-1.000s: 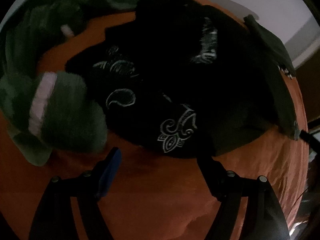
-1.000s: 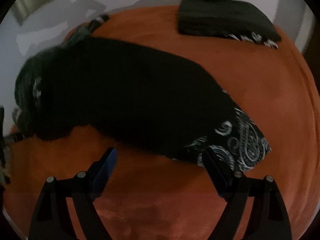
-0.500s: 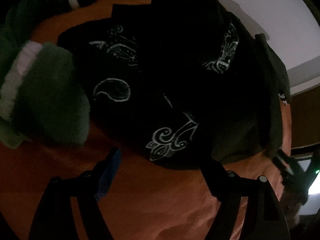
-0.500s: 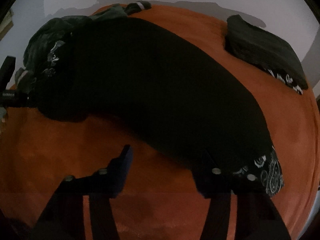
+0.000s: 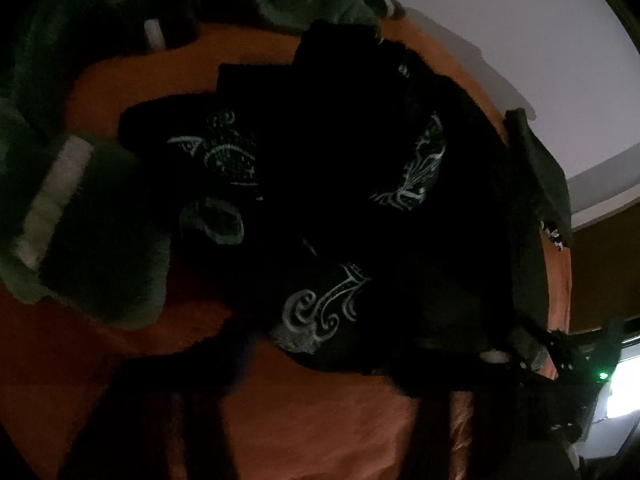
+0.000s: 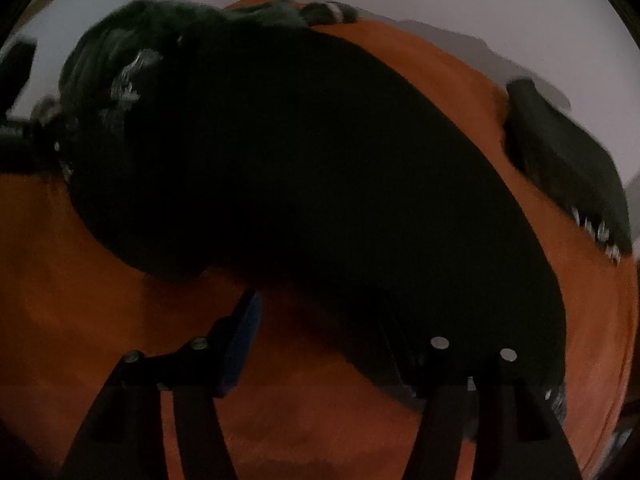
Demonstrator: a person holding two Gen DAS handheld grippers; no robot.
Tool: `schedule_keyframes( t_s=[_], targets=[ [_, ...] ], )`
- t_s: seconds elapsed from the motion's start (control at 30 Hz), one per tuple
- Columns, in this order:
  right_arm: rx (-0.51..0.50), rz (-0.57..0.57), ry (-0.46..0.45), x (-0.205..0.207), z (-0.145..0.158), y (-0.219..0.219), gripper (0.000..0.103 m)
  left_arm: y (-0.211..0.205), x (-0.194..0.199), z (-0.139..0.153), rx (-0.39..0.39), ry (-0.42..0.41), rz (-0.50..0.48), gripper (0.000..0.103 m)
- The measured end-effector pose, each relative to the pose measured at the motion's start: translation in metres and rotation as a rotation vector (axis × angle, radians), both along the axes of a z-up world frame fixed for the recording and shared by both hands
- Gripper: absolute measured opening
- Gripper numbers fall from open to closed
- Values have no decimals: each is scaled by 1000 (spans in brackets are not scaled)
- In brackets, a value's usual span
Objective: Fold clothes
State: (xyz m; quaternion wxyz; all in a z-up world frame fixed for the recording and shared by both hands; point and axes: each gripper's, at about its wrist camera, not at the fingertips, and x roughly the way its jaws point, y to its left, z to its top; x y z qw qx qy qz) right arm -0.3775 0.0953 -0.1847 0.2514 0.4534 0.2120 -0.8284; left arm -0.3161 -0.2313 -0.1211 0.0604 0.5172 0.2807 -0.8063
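Observation:
A black garment (image 5: 340,160) with a white paisley print lies bunched on the orange bed cover (image 5: 320,420). My left gripper (image 5: 320,360) is dark and blurred; its jaws are closing on the garment's printed hem, which sits pinched between them. In the right wrist view the same black garment (image 6: 320,160) stretches across the cover as a long dark band. My right gripper (image 6: 320,312) is closing around its near edge. Its blue-padded finger (image 6: 240,340) sits at the cloth's rim, and the other fingertip is hidden against the dark cloth.
A green fleece garment (image 5: 100,248) with a pale stripe lies to the left of the black one. A folded dark garment (image 6: 568,168) rests at the far right of the bed cover (image 6: 80,280). A pale wall (image 5: 520,40) stands behind. The right gripper's body (image 5: 568,360) shows at the left view's right edge.
The left jaws have narrowed onto the printed hem and the view has lifted and rolled. The right gripper slid along the black garment toward its printed end, its jaws narrowing around the edge.

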Motion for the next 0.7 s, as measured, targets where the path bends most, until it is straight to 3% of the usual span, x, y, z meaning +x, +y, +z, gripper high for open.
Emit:
schedule_keyframes(
  t_s=[0.03,0.07,0.17,0.27,0.33,0.43,0.53,0.6,0.67,0.7],
  targets=[
    [8,-2,13,0,-1,-1,19,-1,3,6,-4,13,-4,11],
    [18,-13,23,-1,-2,0,4,-1,6,11,-9,26,-9,7],
    [-54,-74,52,-4,6,13,2,12,20,22,-27,52,-33,3],
    [-123,-142,157,6,29,34,1,37,37,33,-39,67,-70,3],
    [-162,-172,229,15,47,46,1,50,39,34,-60,84,-119,3],
    [-203,-240,322,26,72,73,0,50,71,49,-122,114,-224,3],
    [-274,-358,401,34,103,112,0,66,69,58,-157,167,-383,8],
    [-329,-369,366,35,114,137,0,89,84,73,-181,215,-515,17],
    [-356,-358,319,35,117,152,0,113,86,84,-178,239,-584,34],
    [-359,-341,282,36,115,157,0,119,80,86,-166,249,-608,38]
  ],
)
